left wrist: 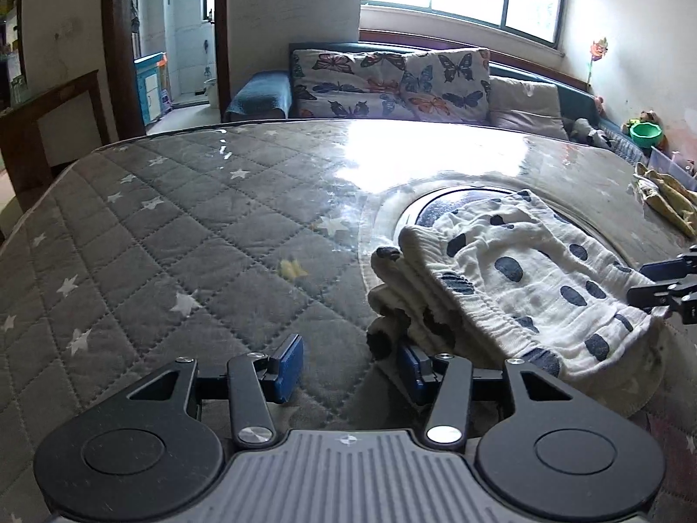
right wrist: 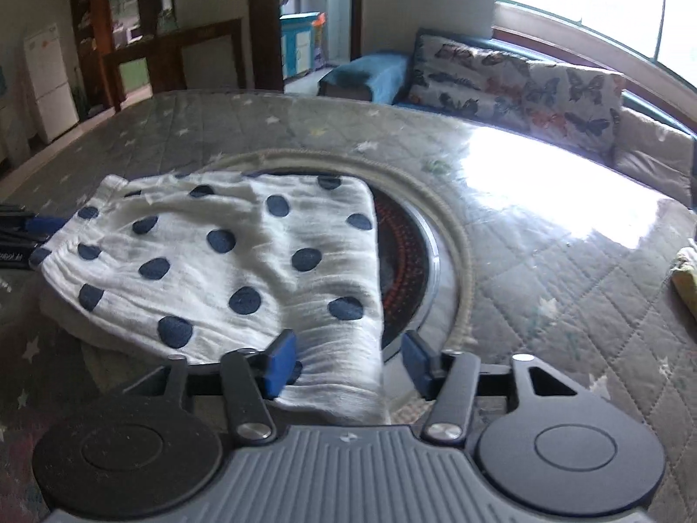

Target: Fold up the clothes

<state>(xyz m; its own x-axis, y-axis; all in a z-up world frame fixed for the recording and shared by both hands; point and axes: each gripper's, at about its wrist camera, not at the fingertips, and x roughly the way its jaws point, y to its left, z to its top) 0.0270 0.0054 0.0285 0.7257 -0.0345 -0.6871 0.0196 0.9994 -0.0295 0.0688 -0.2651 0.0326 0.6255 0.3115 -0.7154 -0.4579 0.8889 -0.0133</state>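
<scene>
A folded white garment with navy dots (left wrist: 522, 279) (right wrist: 244, 257) lies on the grey quilted star-print table cover (left wrist: 183, 235) (right wrist: 544, 270). My left gripper (left wrist: 350, 368) stands open at the garment's bunched left end. Its right pad (left wrist: 411, 370) is close against the folds, and only table cover shows between the pads. My right gripper (right wrist: 348, 366) is open over the garment's near right corner. A strip of cloth lies between its pads, with a gap at the right pad (right wrist: 414, 361). Each gripper shows at the edge of the other's view: right gripper (left wrist: 666, 281), left gripper (right wrist: 21, 235).
A round framed inset (right wrist: 418, 261) (left wrist: 457, 200) lies partly under the garment. A crumpled yellow cloth (left wrist: 666, 200) (right wrist: 686, 272) sits at the table's right. Behind the table stands a sofa with butterfly cushions (left wrist: 392, 83) (right wrist: 514, 83). A green bowl (left wrist: 647, 133) is at far right.
</scene>
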